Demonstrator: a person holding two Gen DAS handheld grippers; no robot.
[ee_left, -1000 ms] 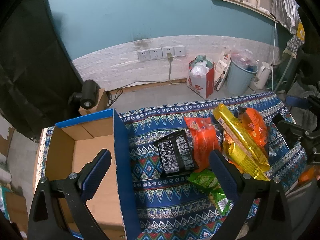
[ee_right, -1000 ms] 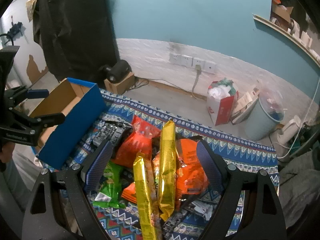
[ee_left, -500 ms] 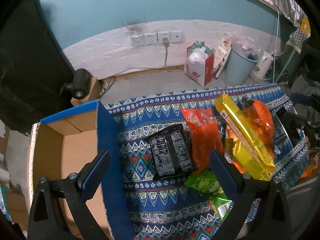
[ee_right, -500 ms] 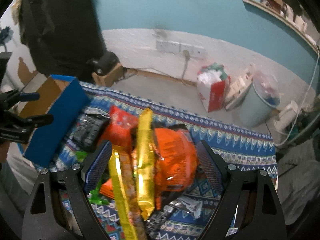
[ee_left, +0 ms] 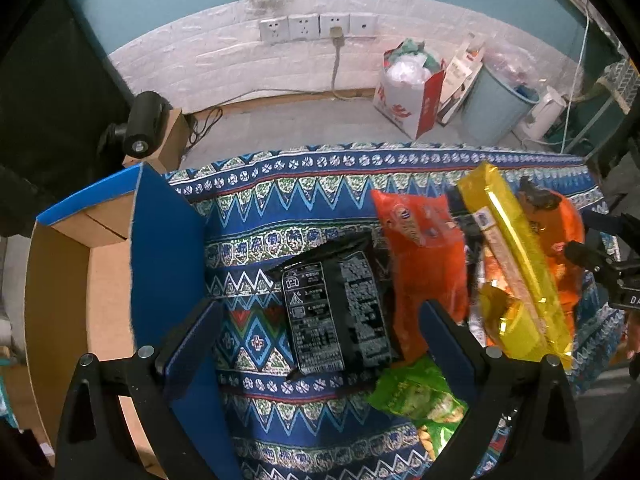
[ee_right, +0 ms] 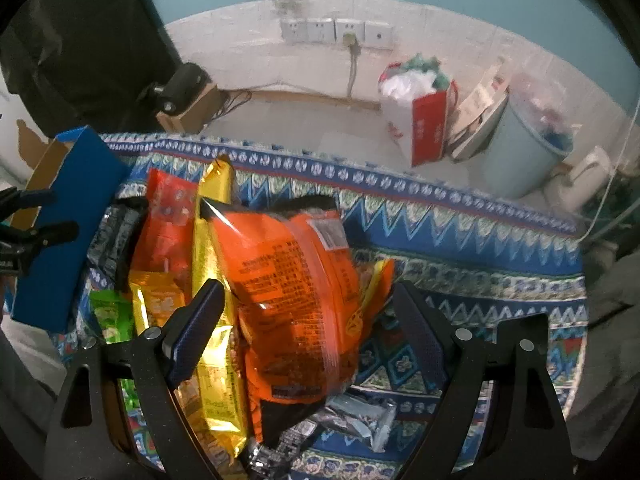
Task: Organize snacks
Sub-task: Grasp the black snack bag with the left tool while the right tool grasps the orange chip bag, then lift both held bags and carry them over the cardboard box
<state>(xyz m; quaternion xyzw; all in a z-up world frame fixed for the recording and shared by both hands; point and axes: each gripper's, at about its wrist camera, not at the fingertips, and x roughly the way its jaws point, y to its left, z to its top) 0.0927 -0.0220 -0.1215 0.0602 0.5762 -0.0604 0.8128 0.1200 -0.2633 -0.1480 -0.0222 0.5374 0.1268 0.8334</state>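
Snacks lay heaped on the patterned tabletop (ee_left: 304,200) right of the blue cardboard box (ee_left: 168,264). My left gripper (ee_left: 316,336) had its fingers spread wide around the black packet (ee_left: 336,312), whose white print I couldn't read. My right gripper (ee_right: 308,328) was likewise spread, empty, over the big orange bag (ee_right: 296,280); its label text was too blurred. Beside it lay a gold packet (ee_right: 212,264) and a green packet (ee_left: 416,396).
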